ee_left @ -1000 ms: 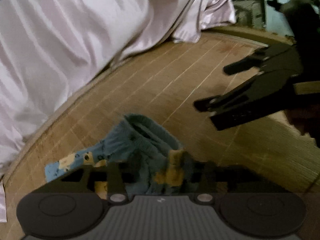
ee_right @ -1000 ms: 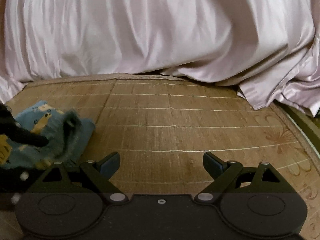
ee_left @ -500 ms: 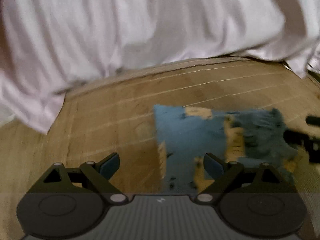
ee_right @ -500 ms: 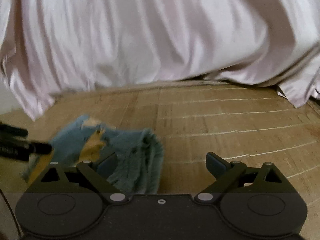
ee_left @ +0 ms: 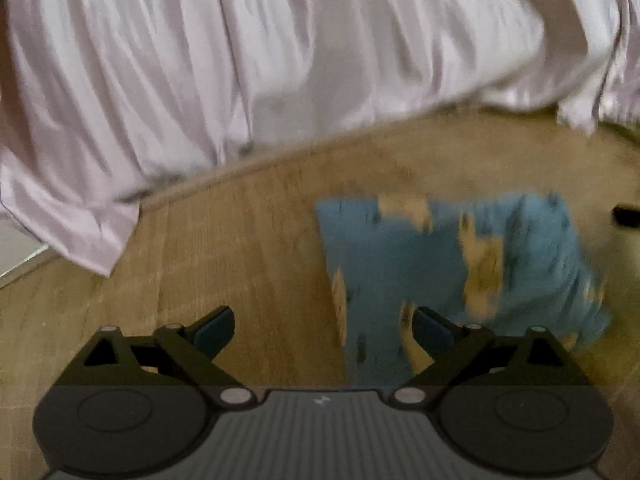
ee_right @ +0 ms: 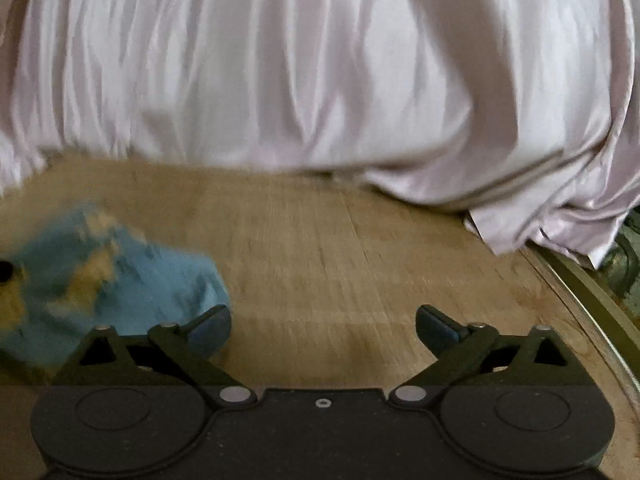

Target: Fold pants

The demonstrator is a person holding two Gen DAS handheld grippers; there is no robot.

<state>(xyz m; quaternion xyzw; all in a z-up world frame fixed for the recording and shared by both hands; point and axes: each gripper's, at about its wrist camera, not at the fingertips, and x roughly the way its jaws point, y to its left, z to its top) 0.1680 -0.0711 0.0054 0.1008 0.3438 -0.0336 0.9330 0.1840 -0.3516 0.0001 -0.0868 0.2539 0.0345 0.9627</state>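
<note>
Pants (ee_left: pixel 460 264) lie on the bamboo mat (ee_left: pixel 240 248), blue w/ yellow print, roughly flat on their left part, bunched and thicker toward their right end. Both views are motion-blurred, so fold lines are unclear.

Key relation: in left wrist view the pants sit ahead and to the right of the left gripper (ee_left: pixel 322 322); the near edge of the cloth runs under and past its right finger. Long axis looks approx. left-right across the view, but blur makes it a weak call. In right wrist view the pants (ee_right: pixel 108 280) are off to the left of the right gripper (ee_right: pixel 323 322), bunched end just beside its left finger, maybe touching, can't tell. Judgement: left gripper is nearer the flat straight edge, right gripper nearer the bunched end; either needs a sideways shift inward to get cloth between the fingers.

Claws: left gripper spread wide, nothing pinched. Right gripper also spread wide and empty, bare mat between the fingers.

Pale satin sheet (ee_right: pixel 320 80) hangs behind the mat, well apart from the pants.

Vs 1 s ago: left gripper was clamped on the cloth, pants heaped at its fingers; now released and backed off. Vs 0.5 s ago: layout near same, the right camera has swung right, so the pants sit further left.
</note>
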